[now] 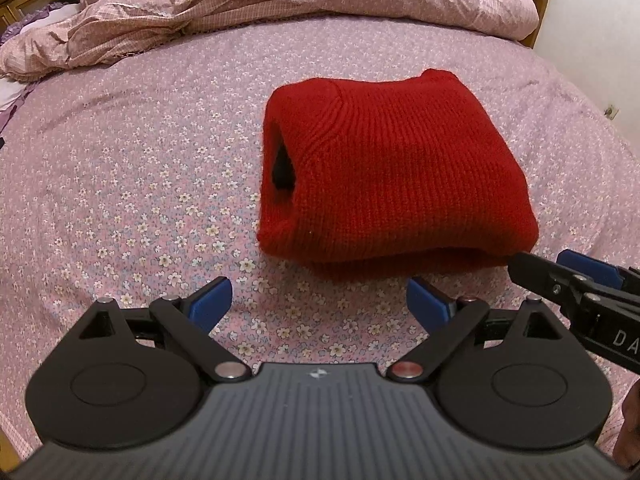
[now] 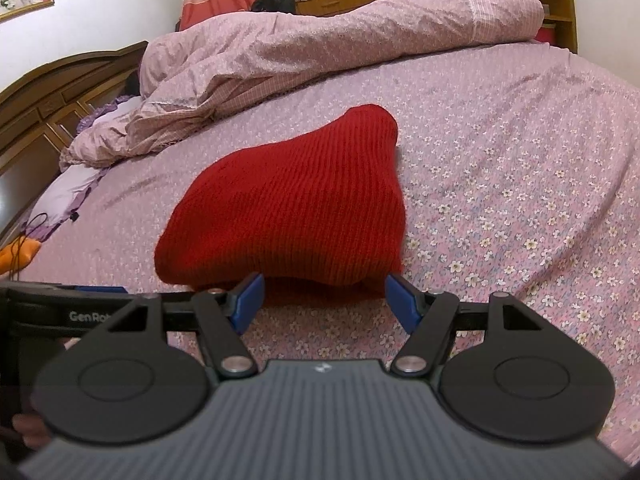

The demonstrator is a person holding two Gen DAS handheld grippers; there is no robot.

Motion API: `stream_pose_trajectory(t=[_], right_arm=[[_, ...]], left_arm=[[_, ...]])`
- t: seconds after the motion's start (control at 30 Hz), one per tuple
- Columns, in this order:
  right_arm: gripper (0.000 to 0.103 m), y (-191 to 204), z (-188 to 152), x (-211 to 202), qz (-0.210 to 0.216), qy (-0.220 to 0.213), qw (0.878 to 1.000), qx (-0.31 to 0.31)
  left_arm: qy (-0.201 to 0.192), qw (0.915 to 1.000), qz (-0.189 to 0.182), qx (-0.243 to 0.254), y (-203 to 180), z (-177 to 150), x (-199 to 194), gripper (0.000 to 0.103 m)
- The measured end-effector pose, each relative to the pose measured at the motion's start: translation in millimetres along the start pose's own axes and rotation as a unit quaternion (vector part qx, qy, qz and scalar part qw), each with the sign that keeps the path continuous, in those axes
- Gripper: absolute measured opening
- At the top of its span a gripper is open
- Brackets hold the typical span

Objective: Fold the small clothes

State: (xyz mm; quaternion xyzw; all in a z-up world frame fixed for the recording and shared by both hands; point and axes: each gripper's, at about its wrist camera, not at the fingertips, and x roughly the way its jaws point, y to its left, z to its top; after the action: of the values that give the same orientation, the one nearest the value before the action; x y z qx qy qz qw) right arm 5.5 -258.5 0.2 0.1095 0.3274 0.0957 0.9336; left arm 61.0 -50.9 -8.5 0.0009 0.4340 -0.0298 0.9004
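Now both claws, left gripper (image 1: 319, 300) and right gripper (image 2: 324, 300), wide open and empty, folded red ribbed-knit sweater (image 1: 384, 172) at twelve o'clock on flowered pink bedsheet (image 1: 132, 184).

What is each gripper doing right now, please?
Left gripper: open, holding nothing, short of the red sweater.
Right gripper: open, empty, at the sweater's near edge.

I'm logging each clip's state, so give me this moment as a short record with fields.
surface: bed sheet, pink floral
garment: red sweater, folded into a compact bundle, lying on the sheet
left gripper: open, holding nothing, short of the sweater's near edge
right gripper: open, holding nothing, at the sweater's near edge
behind: crumpled duvet along the far side
fold state: looks finished
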Motion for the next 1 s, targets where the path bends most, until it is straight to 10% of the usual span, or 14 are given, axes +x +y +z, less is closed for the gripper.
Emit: stream_pose_trajectory(t=[1.0], right_arm=[[0.069, -2.2, -1.1, 1.8, -0.001, 0.006, 1.0, 0.003]], left_arm=[[0.006, 1.0, 0.004, 0.001, -1.7, -1.5, 3.8, 0.096]])
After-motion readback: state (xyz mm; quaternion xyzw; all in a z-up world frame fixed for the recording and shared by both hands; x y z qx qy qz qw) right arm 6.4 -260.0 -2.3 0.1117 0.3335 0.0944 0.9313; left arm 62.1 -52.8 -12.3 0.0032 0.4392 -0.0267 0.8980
